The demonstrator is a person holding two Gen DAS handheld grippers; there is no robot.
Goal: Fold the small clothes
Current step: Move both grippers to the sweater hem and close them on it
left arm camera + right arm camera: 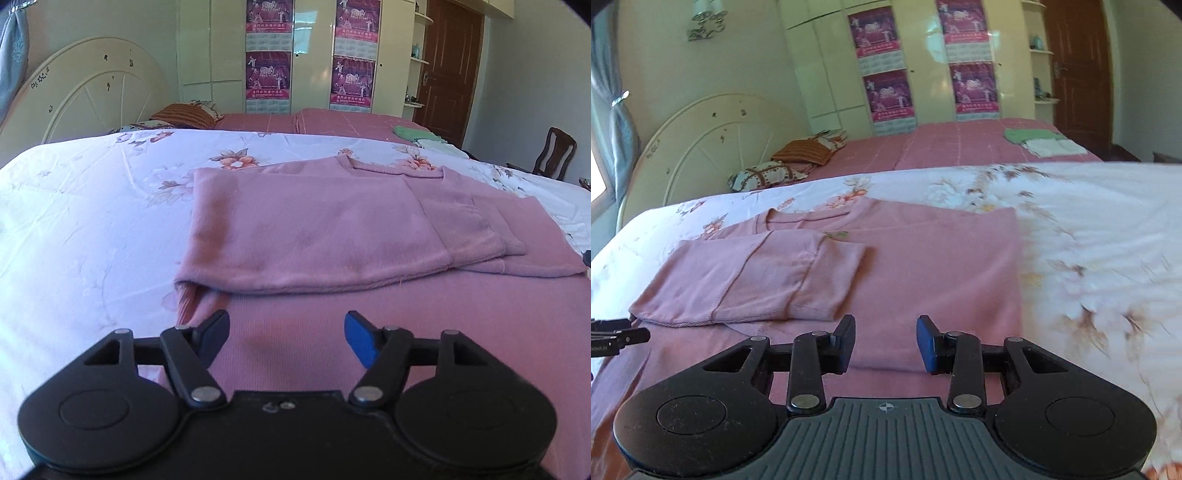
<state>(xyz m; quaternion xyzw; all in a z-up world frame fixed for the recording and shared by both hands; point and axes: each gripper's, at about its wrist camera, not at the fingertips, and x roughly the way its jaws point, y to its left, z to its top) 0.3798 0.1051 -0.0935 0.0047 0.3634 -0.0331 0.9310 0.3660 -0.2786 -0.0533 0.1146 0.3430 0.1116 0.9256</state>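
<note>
A pink long-sleeved top (332, 229) lies flat on the floral bedsheet (81, 221), collar away from me. Both sleeves are folded across its chest; the sleeve cuffs (827, 280) lie in the middle. My left gripper (286, 334) is open and empty, low over the top's near left part. My right gripper (885, 341) is open and empty, low over the top's near right part (942, 280). The tip of the left gripper (617, 338) shows at the left edge of the right wrist view.
A second bed with a pink cover (960, 144) lies behind, with folded green and white clothes (1041, 142) and pillows (798, 155). A white round headboard (88, 92), a wardrobe with posters (310, 55), a brown door (450, 66) and a chair (554, 155) stand beyond.
</note>
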